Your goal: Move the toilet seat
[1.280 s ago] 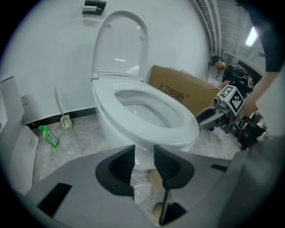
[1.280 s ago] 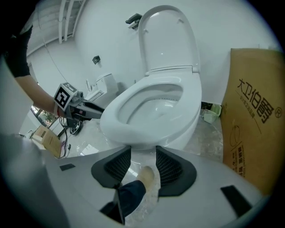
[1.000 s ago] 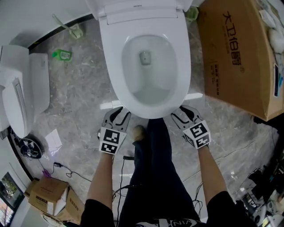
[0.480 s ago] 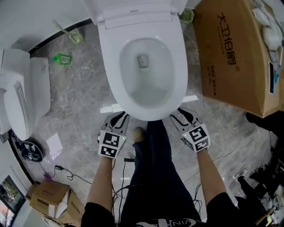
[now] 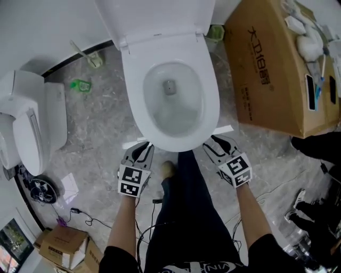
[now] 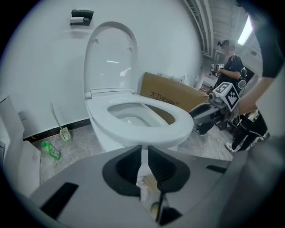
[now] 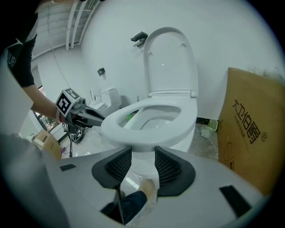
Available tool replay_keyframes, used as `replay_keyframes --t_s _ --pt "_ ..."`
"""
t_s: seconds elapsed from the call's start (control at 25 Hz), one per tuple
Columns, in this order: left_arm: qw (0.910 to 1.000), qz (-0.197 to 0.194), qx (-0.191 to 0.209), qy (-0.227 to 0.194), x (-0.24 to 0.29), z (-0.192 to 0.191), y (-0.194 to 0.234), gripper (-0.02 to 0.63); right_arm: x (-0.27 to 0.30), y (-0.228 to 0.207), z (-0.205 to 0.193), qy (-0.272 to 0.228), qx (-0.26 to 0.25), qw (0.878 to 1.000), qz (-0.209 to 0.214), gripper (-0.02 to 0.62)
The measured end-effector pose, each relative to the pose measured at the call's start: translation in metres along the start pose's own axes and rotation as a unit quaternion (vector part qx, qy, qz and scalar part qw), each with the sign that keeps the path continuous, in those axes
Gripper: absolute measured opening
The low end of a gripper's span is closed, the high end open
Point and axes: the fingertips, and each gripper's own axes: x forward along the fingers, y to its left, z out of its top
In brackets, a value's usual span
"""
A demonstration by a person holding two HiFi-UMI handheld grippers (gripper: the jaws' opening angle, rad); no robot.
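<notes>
While lid (image 5: 154,16) stands upright, glossy white oval toilet seat (image 5: 133,101) seems down.

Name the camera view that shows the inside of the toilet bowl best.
The head view: it looks straight down into the bowl, showing its whole inside down to the bottom. Both gripper views look low across the seat, so each shows only part of the far inner wall.
</notes>
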Motion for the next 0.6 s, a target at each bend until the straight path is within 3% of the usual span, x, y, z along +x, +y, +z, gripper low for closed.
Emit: replay_keyframes --t_s 0.6 --pt "0.9976 0.021 -0.012 -0.065 -0.061 0.091 0.004 0.040 -0.059 0.006 0.103 -0.083 -0.006 0.996 -0.019 0.163"
